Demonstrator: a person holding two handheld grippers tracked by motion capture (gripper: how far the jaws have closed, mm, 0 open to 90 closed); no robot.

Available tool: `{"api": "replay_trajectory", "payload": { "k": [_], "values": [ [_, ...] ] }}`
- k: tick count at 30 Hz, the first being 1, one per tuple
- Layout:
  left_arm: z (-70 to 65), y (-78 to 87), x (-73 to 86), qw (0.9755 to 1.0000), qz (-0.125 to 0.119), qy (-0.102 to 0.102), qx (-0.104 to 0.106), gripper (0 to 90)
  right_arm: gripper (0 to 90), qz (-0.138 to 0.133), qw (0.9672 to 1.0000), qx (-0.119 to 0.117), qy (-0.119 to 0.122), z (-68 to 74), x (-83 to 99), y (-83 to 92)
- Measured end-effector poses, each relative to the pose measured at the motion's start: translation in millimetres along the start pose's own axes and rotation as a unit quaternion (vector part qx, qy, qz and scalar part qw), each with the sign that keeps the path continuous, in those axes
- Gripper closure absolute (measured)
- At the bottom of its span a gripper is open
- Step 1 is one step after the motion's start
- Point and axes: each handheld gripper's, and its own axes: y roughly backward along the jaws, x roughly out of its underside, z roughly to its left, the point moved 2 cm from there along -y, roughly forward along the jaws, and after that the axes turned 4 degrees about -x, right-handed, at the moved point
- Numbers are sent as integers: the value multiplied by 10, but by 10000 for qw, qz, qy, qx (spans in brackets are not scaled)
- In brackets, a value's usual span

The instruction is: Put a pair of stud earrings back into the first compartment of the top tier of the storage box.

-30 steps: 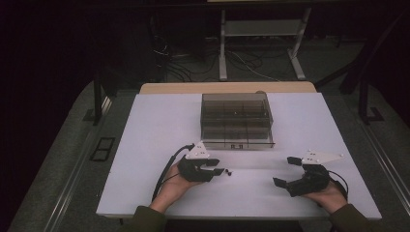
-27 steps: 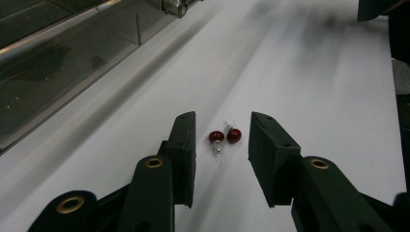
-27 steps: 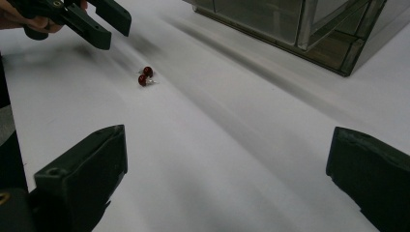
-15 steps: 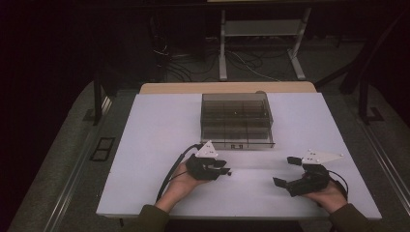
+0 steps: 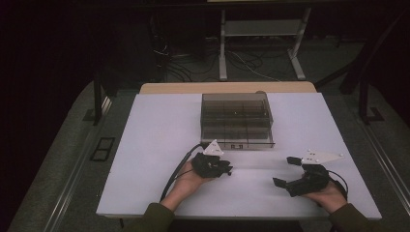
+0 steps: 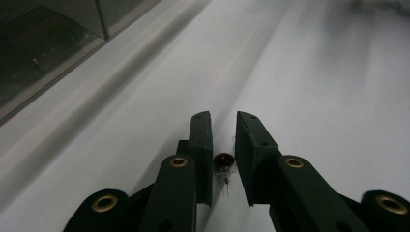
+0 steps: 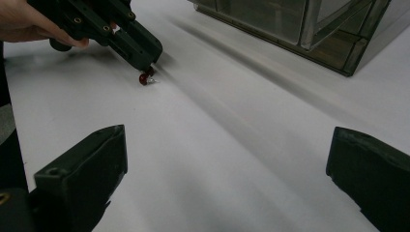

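The left gripper (image 6: 224,159) has its jaws close around a tiny round dark-red bulb with thin wire legs (image 6: 225,163) on the white table (image 5: 154,135) (touching it? I cannot tell). It could roll or pop away. The right gripper (image 7: 227,179) waits wide open.

A white counter (image 5: 154,145) carries a dark transparent compartment box (image 5: 236,119) at its far centre. Near the box, the left gripper (image 5: 226,170) rests low on the counter. The right gripper (image 5: 286,171) sits near-right, fingers spread wide.
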Motion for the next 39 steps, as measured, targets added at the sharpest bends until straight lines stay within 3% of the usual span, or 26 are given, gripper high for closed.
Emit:
{"api": "replay_trajectory", "payload": {
  "k": [21,39],
  "values": [
    [19,-46,45,9998,192,25,-56,794,5,-8,10000,8,-14,-1,0,8],
    [15,135,13,9999,-8,83,117,798,5,-2,10000,4,-12,4,2,11]
  ]
}}
